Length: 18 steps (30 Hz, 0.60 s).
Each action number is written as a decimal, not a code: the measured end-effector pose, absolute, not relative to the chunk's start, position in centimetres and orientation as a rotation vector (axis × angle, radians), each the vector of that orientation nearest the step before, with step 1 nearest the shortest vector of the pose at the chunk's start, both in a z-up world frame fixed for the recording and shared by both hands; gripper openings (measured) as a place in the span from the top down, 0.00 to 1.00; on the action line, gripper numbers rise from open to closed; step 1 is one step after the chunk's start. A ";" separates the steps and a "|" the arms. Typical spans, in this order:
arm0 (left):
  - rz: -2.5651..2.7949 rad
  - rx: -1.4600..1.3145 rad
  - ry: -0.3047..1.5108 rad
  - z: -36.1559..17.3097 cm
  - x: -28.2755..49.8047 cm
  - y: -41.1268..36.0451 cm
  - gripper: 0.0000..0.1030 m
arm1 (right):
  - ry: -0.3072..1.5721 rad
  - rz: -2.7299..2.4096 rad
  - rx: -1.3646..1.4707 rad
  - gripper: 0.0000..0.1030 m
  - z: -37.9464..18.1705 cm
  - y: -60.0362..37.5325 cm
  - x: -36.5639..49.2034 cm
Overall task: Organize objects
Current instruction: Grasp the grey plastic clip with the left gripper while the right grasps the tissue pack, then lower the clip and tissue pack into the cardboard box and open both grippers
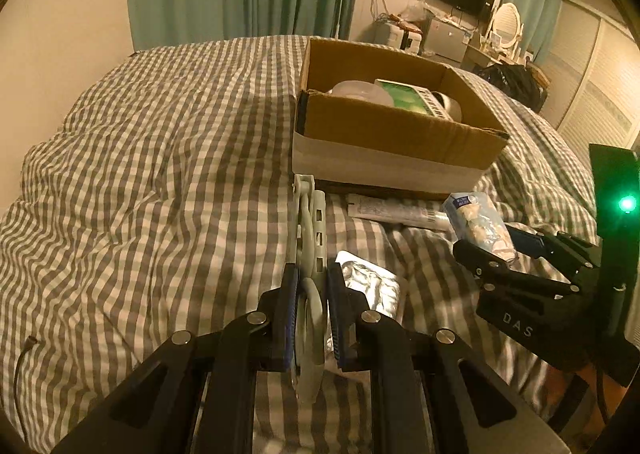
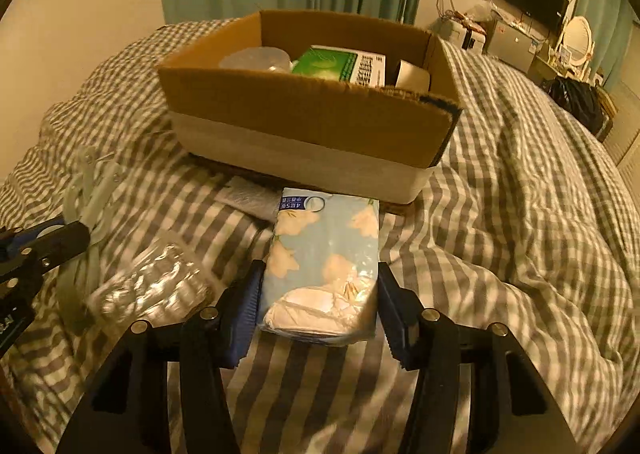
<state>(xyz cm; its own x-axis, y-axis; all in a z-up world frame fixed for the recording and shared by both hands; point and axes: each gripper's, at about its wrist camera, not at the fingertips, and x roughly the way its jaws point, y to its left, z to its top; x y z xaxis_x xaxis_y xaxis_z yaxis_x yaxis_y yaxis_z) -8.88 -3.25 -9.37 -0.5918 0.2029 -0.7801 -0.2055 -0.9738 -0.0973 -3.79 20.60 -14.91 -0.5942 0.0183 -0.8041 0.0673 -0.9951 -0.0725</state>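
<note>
Tissue pack (image 2: 322,266) near box (image 2: 304,106) edge (gripped)

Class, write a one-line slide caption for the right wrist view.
Right claw grips a floral tissue pack before the cardboard box.

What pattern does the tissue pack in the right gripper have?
Pale blue with cream flowers; the tissue pack shows best in the right wrist view.
</note>
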 end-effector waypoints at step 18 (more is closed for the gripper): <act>2.621 -1.136 -0.031 -3.0 -2.9 -2.0 0.86 | 0.168 -2.850 1.135 0.49 -5.1 20.2 4.2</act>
<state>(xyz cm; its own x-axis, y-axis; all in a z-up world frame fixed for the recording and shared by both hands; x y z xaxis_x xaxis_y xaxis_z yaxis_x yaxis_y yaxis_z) -2.91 -2.00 -3.04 -0.6498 0.2661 -0.7120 -0.2490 -0.9596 -0.1313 4.20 20.22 -5.13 -0.7252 -0.0239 -0.6881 0.1047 -0.9916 -0.0759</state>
